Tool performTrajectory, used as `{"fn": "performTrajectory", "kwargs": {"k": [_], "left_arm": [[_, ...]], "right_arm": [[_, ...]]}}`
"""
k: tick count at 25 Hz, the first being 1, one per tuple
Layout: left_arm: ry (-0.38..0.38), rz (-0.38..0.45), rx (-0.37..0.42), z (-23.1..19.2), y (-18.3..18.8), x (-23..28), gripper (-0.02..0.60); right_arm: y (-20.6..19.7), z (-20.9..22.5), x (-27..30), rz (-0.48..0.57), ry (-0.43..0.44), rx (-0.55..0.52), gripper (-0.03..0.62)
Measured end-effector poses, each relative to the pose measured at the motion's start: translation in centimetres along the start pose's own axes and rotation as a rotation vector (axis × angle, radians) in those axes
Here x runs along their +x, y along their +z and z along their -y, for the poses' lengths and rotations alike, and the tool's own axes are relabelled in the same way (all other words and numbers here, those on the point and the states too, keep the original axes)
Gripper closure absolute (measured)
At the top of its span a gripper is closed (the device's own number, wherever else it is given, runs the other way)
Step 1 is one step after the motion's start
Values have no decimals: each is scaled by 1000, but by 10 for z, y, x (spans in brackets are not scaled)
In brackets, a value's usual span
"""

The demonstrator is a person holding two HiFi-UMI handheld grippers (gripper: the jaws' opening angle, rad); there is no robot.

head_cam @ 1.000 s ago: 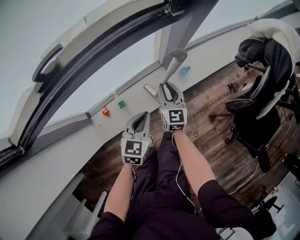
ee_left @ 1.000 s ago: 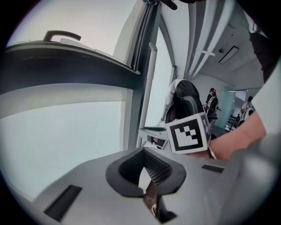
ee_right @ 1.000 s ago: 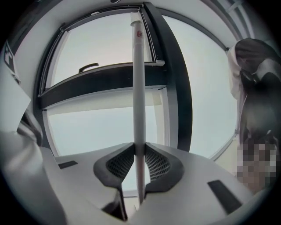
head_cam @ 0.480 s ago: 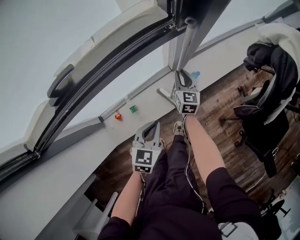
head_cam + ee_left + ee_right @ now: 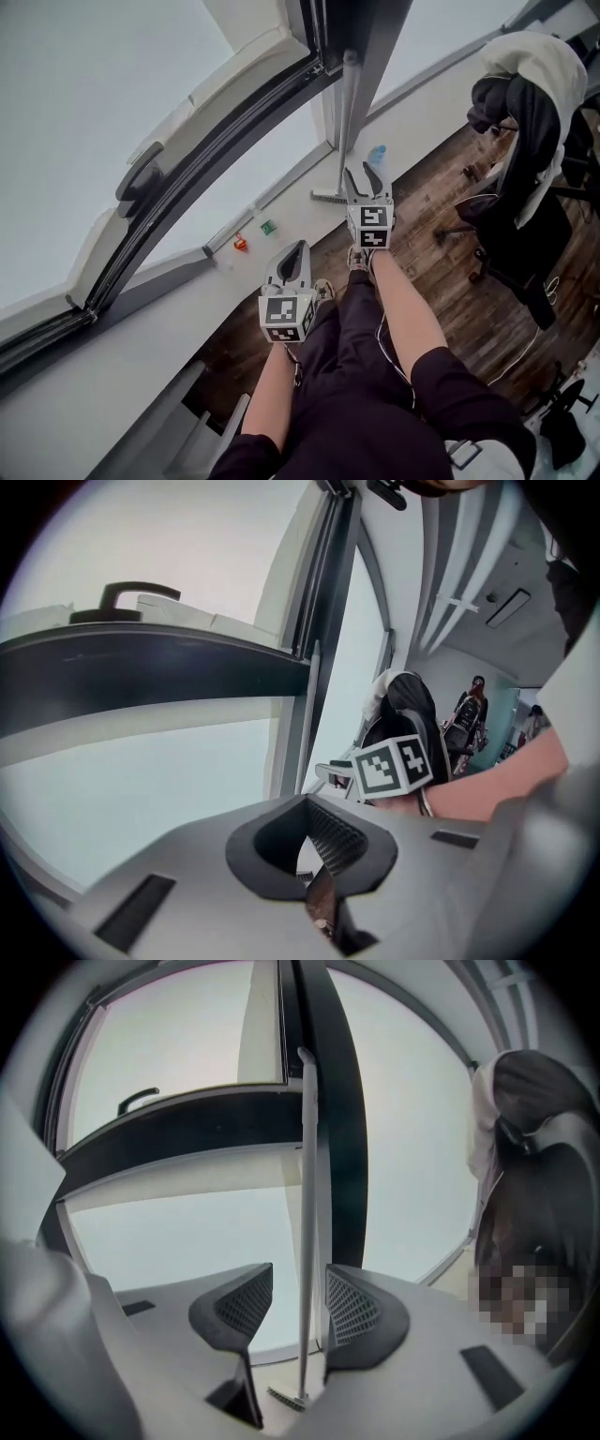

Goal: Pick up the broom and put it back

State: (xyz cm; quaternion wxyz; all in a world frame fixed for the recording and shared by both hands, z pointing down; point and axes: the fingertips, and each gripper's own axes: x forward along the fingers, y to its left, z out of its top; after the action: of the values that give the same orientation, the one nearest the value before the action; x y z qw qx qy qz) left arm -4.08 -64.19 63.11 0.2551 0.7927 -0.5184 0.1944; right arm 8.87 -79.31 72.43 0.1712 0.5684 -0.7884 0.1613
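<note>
The broom (image 5: pixel 346 117) stands upright against the dark window pillar (image 5: pixel 375 37), its flat head (image 5: pixel 328 196) on the pale ledge. My right gripper (image 5: pixel 365 172) sits just short of the handle's lower end, its jaws opening and its pads off the handle. In the right gripper view the thin grey handle (image 5: pixel 307 1194) runs up through the gap between the mesh pads (image 5: pixel 353 1309), a little beyond them. My left gripper (image 5: pixel 298 249) hangs lower and to the left, over the person's legs. Its jaws are shut with nothing in them (image 5: pixel 314 841).
An office chair (image 5: pixel 525 197) draped with a dark jacket stands on the wood floor at the right. A blue bottle (image 5: pixel 376 153) sits on the ledge by the broom, and small red (image 5: pixel 241 243) and green (image 5: pixel 268 226) things lie further left. A person (image 5: pixel 469 705) stands far off.
The right gripper carried the broom handle to the pillar, then opened its jaws and let go. The broom now stands on its own. The left gripper rose a little.
</note>
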Motion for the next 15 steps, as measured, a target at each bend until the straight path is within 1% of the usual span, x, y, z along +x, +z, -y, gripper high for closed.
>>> {"fn": "performTrajectory", "kwargs": {"k": [2, 4, 7, 8, 11, 13, 15], "left_arm": [[2, 11, -8, 3, 5, -12, 581], [-13, 18, 10, 8, 9, -25, 581], [-57, 47, 67, 20, 19, -45, 581], [-71, 59, 85, 26, 22, -53, 581], [-103, 100, 117, 42, 31, -76, 581], [-126, 129, 134, 51, 38, -93, 581], [-159, 147, 168, 64, 42, -110, 581]], "right_arm": [[6, -7, -30, 13, -7, 18, 407], [16, -19, -62, 36, -5, 30, 429], [38, -43, -117, 85, 15, 9, 538], [46, -50, -136, 104, 25, -5, 557], [69, -70, -192, 160, 33, -54, 572], [83, -84, -224, 186, 21, -113, 572], [95, -93, -255, 208, 5, -141, 572]]}}
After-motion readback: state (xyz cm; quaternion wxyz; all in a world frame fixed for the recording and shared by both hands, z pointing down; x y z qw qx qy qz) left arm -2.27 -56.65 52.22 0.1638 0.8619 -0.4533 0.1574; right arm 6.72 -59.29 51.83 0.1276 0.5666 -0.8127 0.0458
